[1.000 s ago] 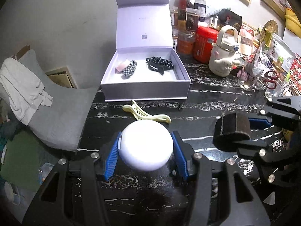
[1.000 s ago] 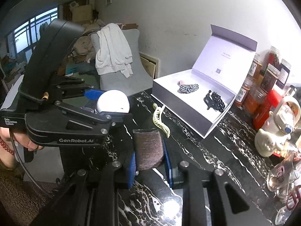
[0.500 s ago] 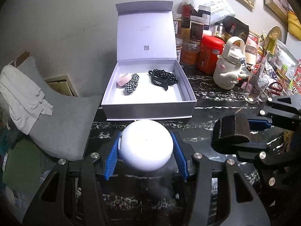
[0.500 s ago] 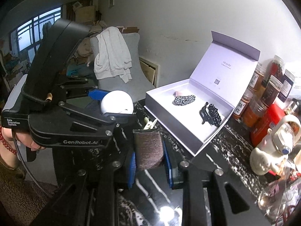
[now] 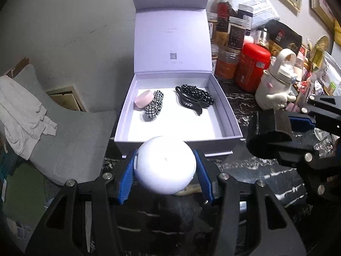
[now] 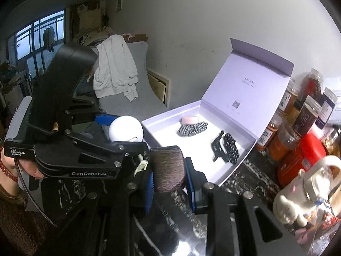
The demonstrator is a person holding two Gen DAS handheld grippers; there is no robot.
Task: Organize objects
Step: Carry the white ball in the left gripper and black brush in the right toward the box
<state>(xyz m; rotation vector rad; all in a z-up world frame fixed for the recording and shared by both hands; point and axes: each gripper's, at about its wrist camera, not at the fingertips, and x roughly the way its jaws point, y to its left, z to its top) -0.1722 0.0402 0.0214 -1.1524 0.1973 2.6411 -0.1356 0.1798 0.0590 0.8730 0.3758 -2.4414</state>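
Carrying step, it seems: left gripper [image 5: 165, 168] squeezed tight on a round white thing [image 5: 165, 165], held up right at the near wall of the open purple box [image 5: 179, 141]. Right gripper [image 6: 169, 169] clamped on a dark fuzzy roll [image 6: 168, 168], maybe a hair tie, just beside the box. Next, probably: lift over the wall, set down on the bare white floor, away from the checked scrunchie [image 5: 153, 104] and black clip [image 5: 194, 99].

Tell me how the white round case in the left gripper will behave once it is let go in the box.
The white round case looks smooth and domed, pinched only at its sides by the left gripper, so it may slip. Dropped on edge in the open box, it could roll toward the checked scrunchie. It looks rigid.
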